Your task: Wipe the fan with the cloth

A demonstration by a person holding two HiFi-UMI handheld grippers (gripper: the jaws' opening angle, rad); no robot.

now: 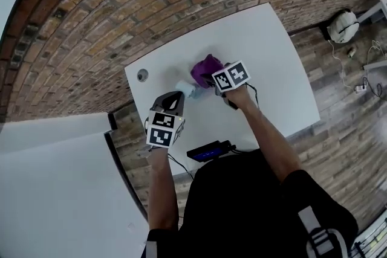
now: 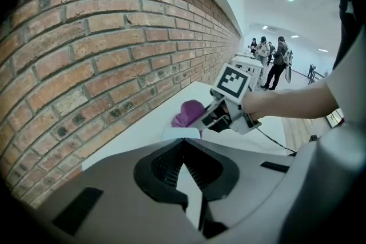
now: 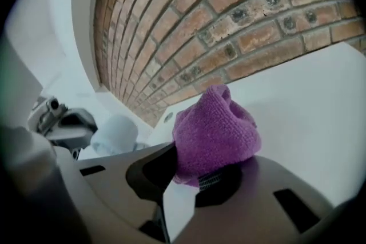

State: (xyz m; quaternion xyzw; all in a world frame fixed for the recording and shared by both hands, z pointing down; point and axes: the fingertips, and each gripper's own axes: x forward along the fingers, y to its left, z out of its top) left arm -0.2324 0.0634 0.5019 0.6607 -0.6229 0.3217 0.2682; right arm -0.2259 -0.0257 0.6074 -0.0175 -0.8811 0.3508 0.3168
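Observation:
A small pale blue fan stands on the white table. My left gripper is shut with its tips on the fan's near edge; in the left gripper view only a pale sliver of the fan shows past the closed jaws of the left gripper. The purple cloth is bunched in my right gripper, just right of the fan. In the right gripper view the cloth bulges out of the right gripper, and the fan sits to its left.
A brick wall runs along the table's far side. A round cable hole lies left of the fan. A black device with a blue light sits at the table's near edge. Several people stand far down the room.

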